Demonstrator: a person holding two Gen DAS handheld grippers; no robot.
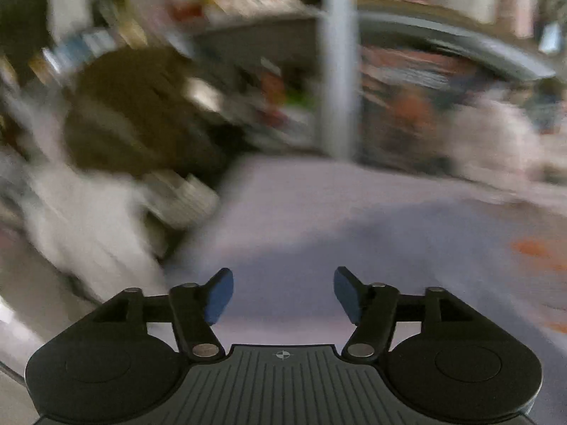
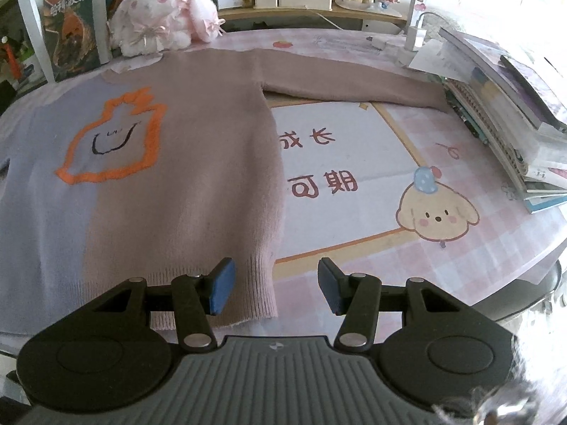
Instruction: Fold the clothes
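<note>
On the counter (image 2: 460, 255), the sweater (image 2: 184, 163) lies flat, one sleeve stretched far right, presumably spread for folding. Our right claw (image 2: 274, 285) hovers spread and empty over the near hem corner, pointing forward, level. Our left claw (image 1: 282, 294), also spread and empty, hangs over blurred lavender fabric at the sweater's left.
</note>
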